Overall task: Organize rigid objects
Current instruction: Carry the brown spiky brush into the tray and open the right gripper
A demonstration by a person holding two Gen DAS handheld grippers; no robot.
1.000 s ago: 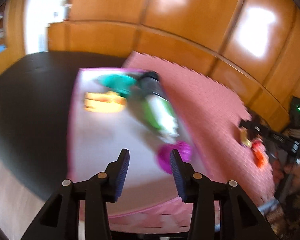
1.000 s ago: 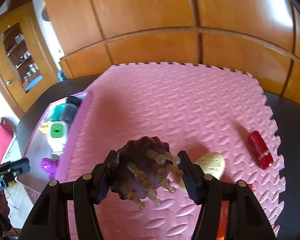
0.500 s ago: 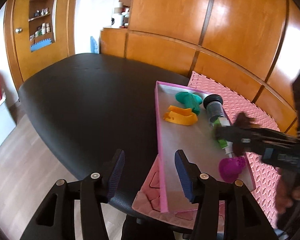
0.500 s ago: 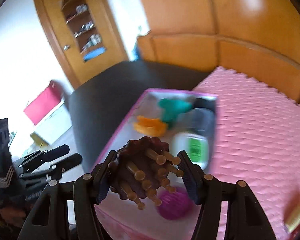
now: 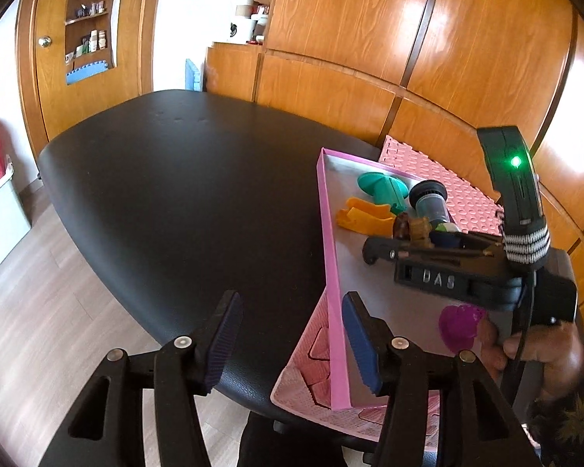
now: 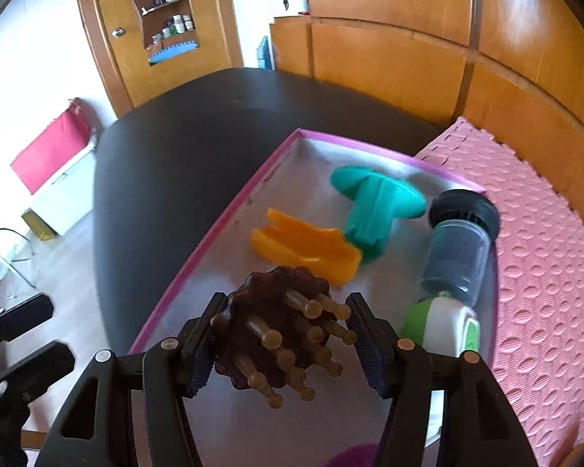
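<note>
Above the pink-rimmed tray (image 6: 198, 257) a brown massage brush (image 6: 276, 334) is grasped by the right gripper (image 6: 284, 344) — orange piece (image 6: 311, 249) at twelve o'clock; left gripper (image 5: 288, 344) jaws, just opening, hold nothing.

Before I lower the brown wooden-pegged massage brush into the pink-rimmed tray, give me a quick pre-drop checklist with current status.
1. Grip on the brown wooden-pegged massage brush: right gripper clamps it from both sides. Ok.
2. Brush over the pink-rimmed tray: it hangs above the grey floor. Ok.
3. Free landing spot: bare floor shows below the brush, near the orange plastic piece. Ok.
4. Clearance from the green-and-white device: close on the right side. Cannot tell.
5. Left gripper clear: jaws have just been opening, nothing between them, at the tray's near corner. Ok.
6. Purple toy: partly hidden. Cannot tell.
</note>
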